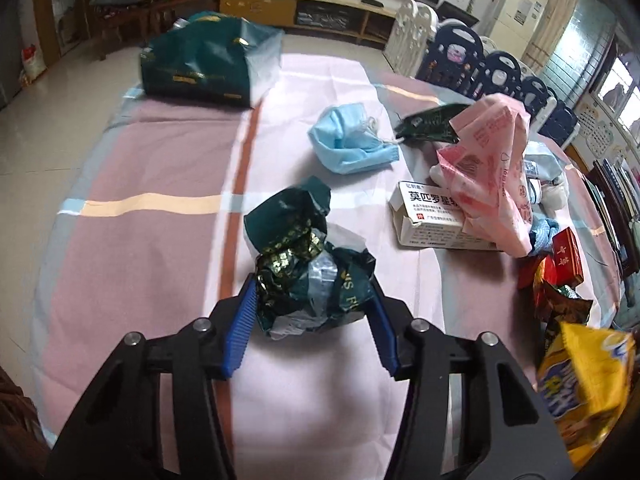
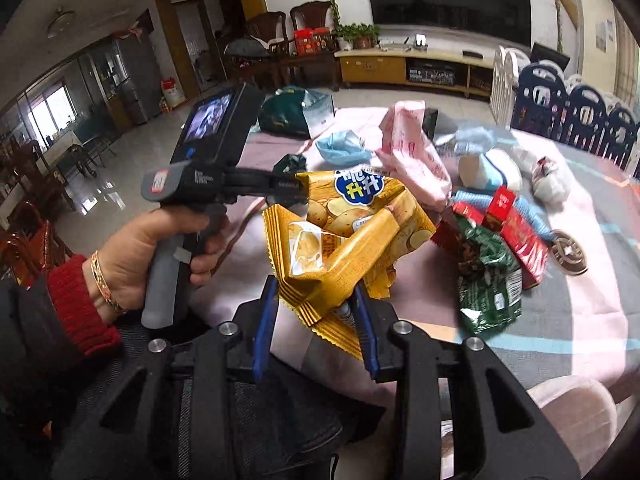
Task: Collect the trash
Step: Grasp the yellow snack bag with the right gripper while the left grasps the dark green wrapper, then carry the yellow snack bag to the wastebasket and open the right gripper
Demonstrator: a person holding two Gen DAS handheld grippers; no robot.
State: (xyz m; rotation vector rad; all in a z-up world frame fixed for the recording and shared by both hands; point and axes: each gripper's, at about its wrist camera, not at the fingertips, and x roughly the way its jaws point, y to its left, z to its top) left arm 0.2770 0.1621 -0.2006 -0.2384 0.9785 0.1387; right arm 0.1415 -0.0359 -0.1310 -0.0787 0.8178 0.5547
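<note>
Left claw (image 1: 312, 308) pinching upright crumpled green wrapper (image 1: 308, 256); right claw (image 2: 316, 316) clamped on tilted yellow chip bag (image 2: 348, 232).

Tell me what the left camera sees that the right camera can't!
Only the left camera shows the white box and the left tongs around a green wrapper. Only the right camera shows the hand and the right tongs pinching the yellow chip bag. Both show the chip bag, blue mask, pink bag and green bag.

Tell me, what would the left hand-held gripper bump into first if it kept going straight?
The left hand-held gripper already has the crumpled green wrapper between its fingers, so it would push that first. Farther along lies the blue face mask, though depth is hard to judge.
</note>
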